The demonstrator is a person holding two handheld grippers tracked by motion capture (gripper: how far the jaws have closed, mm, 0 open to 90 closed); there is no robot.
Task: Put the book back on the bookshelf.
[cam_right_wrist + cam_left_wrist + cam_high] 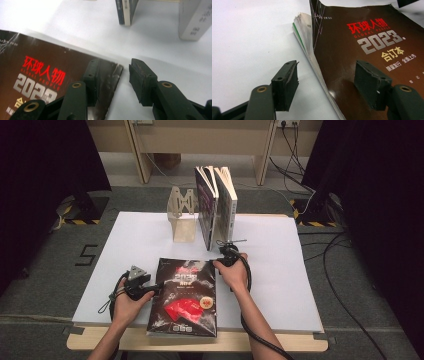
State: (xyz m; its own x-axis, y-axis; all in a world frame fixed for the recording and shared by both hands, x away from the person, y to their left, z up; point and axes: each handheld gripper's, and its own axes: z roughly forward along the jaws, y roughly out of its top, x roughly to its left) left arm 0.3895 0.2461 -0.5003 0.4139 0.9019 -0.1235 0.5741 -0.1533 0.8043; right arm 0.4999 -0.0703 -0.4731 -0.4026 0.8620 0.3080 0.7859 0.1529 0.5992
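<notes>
A dark magazine (185,297) with red and white print lies flat at the table's front middle. My left gripper (150,290) is at its left edge. In the left gripper view this gripper (328,83) is open, its jaws straddling the page edge of the magazine (362,37), one over the white table and one over the cover. My right gripper (226,252) is at the magazine's far right corner. In the right gripper view it (123,77) stands open, with the cover's corner (117,71) reaching into the gap, unclamped.
Two books (216,205) stand upright behind the magazine beside a pale bookend (182,217); their lower ends (126,11) show just ahead of the right gripper. The white board (280,285) has bare room to the left and right. Cables lie on the floor at the right.
</notes>
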